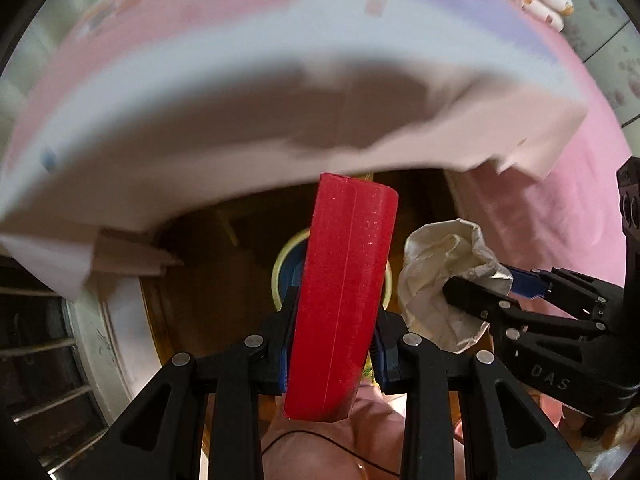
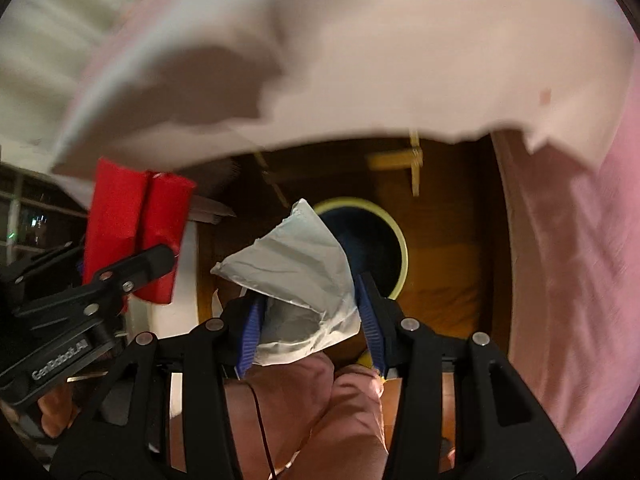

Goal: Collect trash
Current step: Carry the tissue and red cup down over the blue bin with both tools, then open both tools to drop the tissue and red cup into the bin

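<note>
My left gripper (image 1: 334, 320) is shut on a flat red wrapper (image 1: 344, 292) that stands upright between its jaws. The same red wrapper (image 2: 136, 232) and the left gripper (image 2: 132, 268) appear at the left of the right wrist view. My right gripper (image 2: 308, 312) is shut on a crumpled white paper (image 2: 296, 268). That crumpled paper (image 1: 440, 280) and the right gripper (image 1: 484, 292) show at the right of the left wrist view. Below both grippers, on the brown floor, stands a round bin (image 2: 400, 248) with a pale yellow rim and dark blue inside; the bin (image 1: 280, 268) is partly hidden behind the red wrapper.
A bed edge with a white and pink sheet (image 1: 280, 112) overhangs the upper part of both views, the sheet (image 2: 400, 60) blurred. Pink fabric (image 2: 568, 280) hangs at the right. The person's legs in pink trousers (image 2: 340, 408) are below the grippers. Wooden floor (image 2: 452, 280) surrounds the bin.
</note>
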Motion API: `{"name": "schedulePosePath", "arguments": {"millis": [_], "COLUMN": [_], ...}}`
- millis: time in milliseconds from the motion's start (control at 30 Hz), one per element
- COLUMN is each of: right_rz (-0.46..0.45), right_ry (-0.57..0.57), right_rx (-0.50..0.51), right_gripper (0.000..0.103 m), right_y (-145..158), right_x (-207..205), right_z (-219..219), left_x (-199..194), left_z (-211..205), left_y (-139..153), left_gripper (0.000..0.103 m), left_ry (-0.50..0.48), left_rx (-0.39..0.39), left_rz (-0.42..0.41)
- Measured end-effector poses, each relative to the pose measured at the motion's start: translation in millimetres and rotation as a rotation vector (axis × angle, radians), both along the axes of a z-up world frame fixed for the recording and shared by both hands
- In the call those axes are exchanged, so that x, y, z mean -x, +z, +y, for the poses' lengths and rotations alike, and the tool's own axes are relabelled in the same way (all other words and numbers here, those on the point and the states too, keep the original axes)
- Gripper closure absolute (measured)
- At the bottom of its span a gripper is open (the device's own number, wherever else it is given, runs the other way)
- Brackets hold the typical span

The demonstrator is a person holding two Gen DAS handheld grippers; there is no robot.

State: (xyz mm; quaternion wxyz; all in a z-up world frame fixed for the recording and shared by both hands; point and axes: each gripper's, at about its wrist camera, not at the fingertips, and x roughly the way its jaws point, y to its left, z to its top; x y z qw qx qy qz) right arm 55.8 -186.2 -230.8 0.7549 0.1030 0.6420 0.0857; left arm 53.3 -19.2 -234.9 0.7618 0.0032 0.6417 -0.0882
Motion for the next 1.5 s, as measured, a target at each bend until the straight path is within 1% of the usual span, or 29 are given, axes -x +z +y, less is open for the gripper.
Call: {"name": "schedulePosePath", "arguments": {"millis": [33, 100, 133, 200, 300, 400, 467, 500, 533, 600, 667, 700, 733, 767, 800, 900, 967, 1100, 1200, 1300, 1333, 1433, 1500], "right_rz": [0.013, 0.027, 0.035, 0.051, 0.071, 0.082, 0.086, 0.087, 0.090, 0.100, 0.105, 0.100, 0.097, 0.095, 0.090, 0.081, 0.074, 0.073, 0.064, 0.053, 0.048, 0.041, 0.023], "right_ry": [-0.018, -0.044, -0.060, -0.077, -0.098, -0.113, -0.114, -0.114, -0.115, -0.123, -0.132, -0.134, -0.135, -0.134, -0.132, -0.125, -0.123, -0.121, -0.126, -0.123, -0.119, -0.106, -0.097], "right_rx": [0.005, 0.013, 0.022, 0.041, 0.065, 0.077, 0.085, 0.091, 0.094, 0.098, 0.102, 0.106, 0.111, 0.113, 0.118, 0.129, 0.134, 0.116, 0.113, 0.103, 0.103, 0.109, 0.103], "right_gripper": [0.061, 0.061, 0.060, 0.060, 0.059, 0.059, 0.058, 0.057, 0.056, 0.054, 0.052, 0.050, 0.049, 0.046, 0.043, 0.039, 0.038, 0.038, 0.037, 0.037, 0.037, 0.037, 0.037], "right_y": [-21, -50, -70, -99, -151, -188, -207, -217, -225, -240, -249, -250, -249, -251, -249, -242, -232, -197, -166, -126, -107, -65, -29], "right_x": [4, 7, 10, 11, 14, 13, 10, 10, 10, 10, 6, 8, 7, 5, 5, -1, -1, 2, 5, 9, 11, 13, 15], "right_z": [-3, -6, -8, -10, -10, -7, -5, -4, -4, -3, -4, -4, -4, -2, -1, 2, 3, 9, 11, 15, 18, 24, 28], "left_x": [1, 4, 5, 4, 1, -3, -10, -11, -15, -18, -22, -23, -25, -23, -24, -22, -21, -17, -13, -9, -8, -6, -5], "left_z": [0, 0, 0, 1, 0, -3, -5, -8, -6, -5, -7, -9, -9, -8, -9, -6, -3, -1, 2, 7, 8, 13, 18], "left_y": [-16, -46, -61, -91, -133, -168, -184, -192, -202, -215, -223, -225, -226, -224, -224, -216, -206, -175, -143, -102, -88, -41, -7], "left_gripper": [0.073, 0.073, 0.073, 0.073, 0.073, 0.071, 0.065, 0.065, 0.062, 0.052, 0.032, 0.028, 0.022, 0.020, 0.020, 0.020, 0.020, 0.020, 0.020, 0.020, 0.020, 0.020, 0.020], "left_ry": [0.001, 0.007, 0.011, 0.018, 0.018, -0.001, -0.011, -0.020, -0.032, -0.052, -0.065, -0.073, -0.077, -0.078, -0.079, -0.070, -0.061, -0.046, -0.036, -0.034, -0.034, -0.037, -0.041], "left_rx": [-0.004, -0.008, -0.005, -0.008, -0.013, -0.016, -0.017, -0.020, -0.023, -0.024, -0.029, -0.031, -0.034, -0.038, -0.044, -0.051, -0.050, -0.055, -0.049, -0.040, -0.037, -0.028, -0.019], "left_rz": [0.012, 0.033, 0.040, 0.053, 0.072, 0.071, 0.068, 0.068, 0.072, 0.080, 0.080, 0.078, 0.072, 0.067, 0.063, 0.057, 0.054, 0.039, 0.021, -0.006, -0.016, -0.057, -0.093]}}
